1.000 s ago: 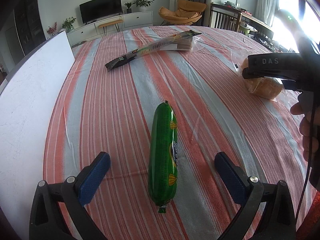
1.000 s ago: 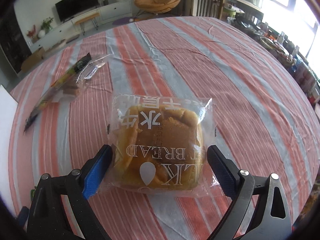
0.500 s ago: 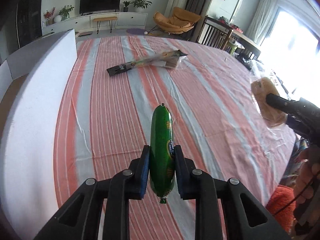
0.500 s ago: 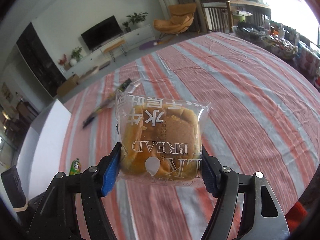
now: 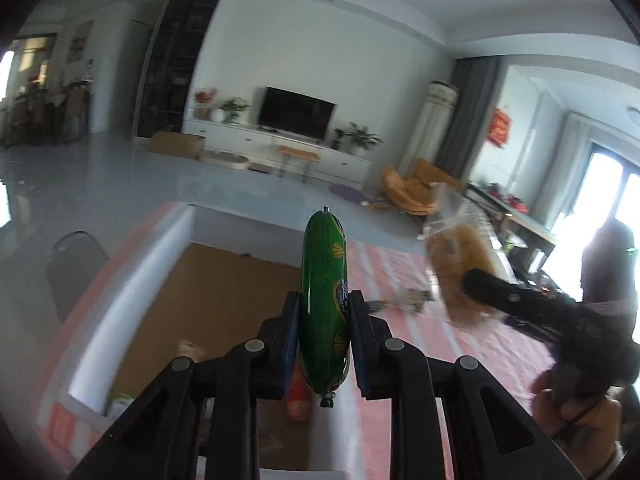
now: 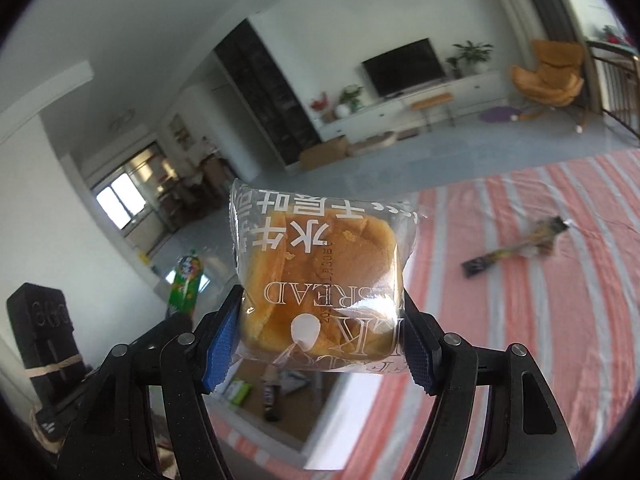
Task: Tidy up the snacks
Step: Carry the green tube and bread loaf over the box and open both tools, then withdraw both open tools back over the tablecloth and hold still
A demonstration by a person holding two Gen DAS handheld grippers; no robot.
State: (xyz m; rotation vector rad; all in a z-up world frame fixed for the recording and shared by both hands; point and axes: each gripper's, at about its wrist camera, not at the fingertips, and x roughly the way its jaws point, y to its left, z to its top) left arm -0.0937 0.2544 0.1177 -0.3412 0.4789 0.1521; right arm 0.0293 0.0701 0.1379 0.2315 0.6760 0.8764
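Striped-cloth counter (image 6: 560, 280), left edge: left gripper (image 5: 325, 336) clamps the green plastic-cased sausage (image 5: 325, 300), right gripper (image 6: 320, 340) the clear-wrapped bread bun (image 6: 320, 280), both airborne; next, lower into the white-walled box (image 5: 132, 292).

Glossy green sausage wrapper (image 5: 324, 300)

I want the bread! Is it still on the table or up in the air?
Up in the air: the bread is clamped in the right hand-held gripper, above the table.
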